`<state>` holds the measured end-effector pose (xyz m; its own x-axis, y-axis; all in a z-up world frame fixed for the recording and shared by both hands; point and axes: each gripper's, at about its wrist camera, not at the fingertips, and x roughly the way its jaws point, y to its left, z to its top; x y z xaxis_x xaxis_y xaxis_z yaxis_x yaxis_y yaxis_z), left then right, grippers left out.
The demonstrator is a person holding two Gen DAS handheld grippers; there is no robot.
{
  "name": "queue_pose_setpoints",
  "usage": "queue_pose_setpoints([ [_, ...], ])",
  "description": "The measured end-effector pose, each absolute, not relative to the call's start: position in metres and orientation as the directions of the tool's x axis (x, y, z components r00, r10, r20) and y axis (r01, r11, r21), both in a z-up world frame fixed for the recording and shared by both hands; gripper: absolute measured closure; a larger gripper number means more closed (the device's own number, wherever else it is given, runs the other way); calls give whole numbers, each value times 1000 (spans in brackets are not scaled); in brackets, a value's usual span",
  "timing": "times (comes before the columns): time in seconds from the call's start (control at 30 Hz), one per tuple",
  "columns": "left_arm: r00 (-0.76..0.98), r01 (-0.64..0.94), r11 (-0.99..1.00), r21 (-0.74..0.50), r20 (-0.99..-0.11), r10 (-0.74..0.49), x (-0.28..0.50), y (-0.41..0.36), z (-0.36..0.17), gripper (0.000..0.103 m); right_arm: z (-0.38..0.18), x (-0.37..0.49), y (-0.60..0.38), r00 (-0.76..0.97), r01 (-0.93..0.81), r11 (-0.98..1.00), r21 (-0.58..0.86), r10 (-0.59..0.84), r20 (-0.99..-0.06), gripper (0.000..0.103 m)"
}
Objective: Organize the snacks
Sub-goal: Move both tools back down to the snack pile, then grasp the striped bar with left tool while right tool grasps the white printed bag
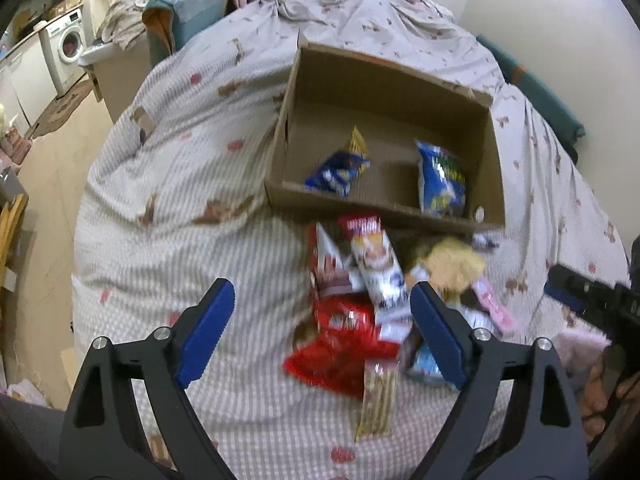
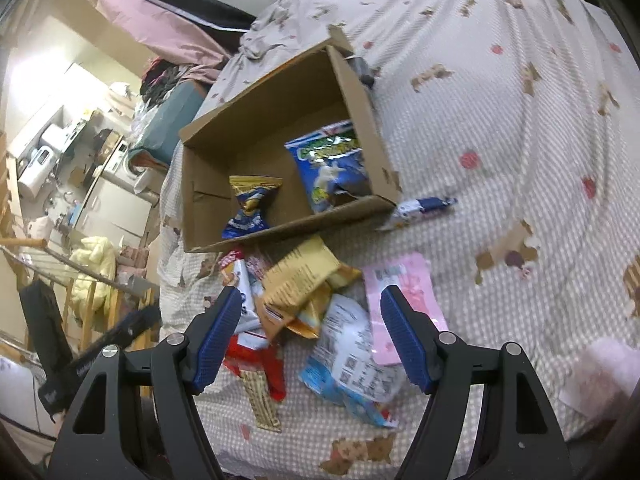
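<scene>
- Cardboard box sits open on the checked bed cover, and it's where the snacks seem to be headed, so the job right now looks like picking the next packet out of the loose pile just in front of it.
- Left gripper hangs over the near side of that pile with its blue fingers spread wide and nothing between them. The red bag is right under the gap.
- Right gripper is wide too, also empty, over the white-and-blue pouch, with the gold packet and the pink packet close by.
- My take: go for one packet that lies on top, not one buried under another. The pile overlaps a lot, so pinching low would probably drag two at once.
- These are crinkly foil bags, so I'd grab a flat edge or the sealed end and close gently, they'll slip or crush otherwise.
- In the box so far: a dark blue and gold bag towards one side and a bigger blue chip bag leaning on the opposite wall. Plenty of bare floor is left behind them.
- One small blue-and-white wrapper lies outside, just beside the box's near corner.
</scene>
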<state>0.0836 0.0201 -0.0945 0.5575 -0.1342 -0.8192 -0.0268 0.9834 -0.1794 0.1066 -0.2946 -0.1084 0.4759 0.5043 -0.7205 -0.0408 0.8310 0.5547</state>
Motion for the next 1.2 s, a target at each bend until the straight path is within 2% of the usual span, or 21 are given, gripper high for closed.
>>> queue_pose_setpoints([
  [0.17, 478, -16, 984, -176, -866, -147, 70, 13, -121, 16, -117, 102, -302, 462, -28, 856, 516, 469, -753, 28],
  [0.3, 438, -9, 991, -133, -892, -116, 61, -2, -144, 16, -139, 98, -303, 378, -8, 865, 502, 467, -799, 28],
  [0.43, 372, 44, 990, -135, -917, -141, 57, -25, -164, 24, -160, 95, -300, 286, 28, 849, 528, 499, -818, 28],
  [0.57, 349, 81, 990, -119, -926, -140, 54, -43, -176, 26, -179, 96, -297, 204, 73, 833, 548, 526, -826, 27],
  [0.63, 342, 95, 990, -106, -931, -132, 53, -50, -181, 35, -193, 97, -296, 150, 109, 817, 566, 549, -822, 27],
  [0.77, 321, 93, 990, -103, -938, -128, 56, -57, -190, 39, -209, 99, -294, 103, 158, 814, 558, 549, -830, 27],
  [1.03, 270, 103, 989, -106, -954, -130, 64, -63, -202, 65, -216, 114, -270, 87, 113, 857, 502, 495, -865, 27],
  [1.1, 264, 105, 989, -101, -956, -126, 64, -64, -203, 66, -216, 113, -264, 82, 91, 871, 483, 477, -875, 28],
  [1.13, 262, 106, 989, -99, -957, -124, 64, -65, -204, 66, -216, 114, -260, 78, 72, 883, 464, 459, -885, 29],
  [1.17, 262, 108, 989, -98, -957, -123, 63, -66, -204, 66, -215, 114, -256, 75, 54, 892, 449, 445, -892, 36],
  [1.2, 263, 113, 989, -95, -957, -122, 62, -66, -204, 71, -215, 114, -252, 74, 38, 900, 435, 431, -899, 38],
])
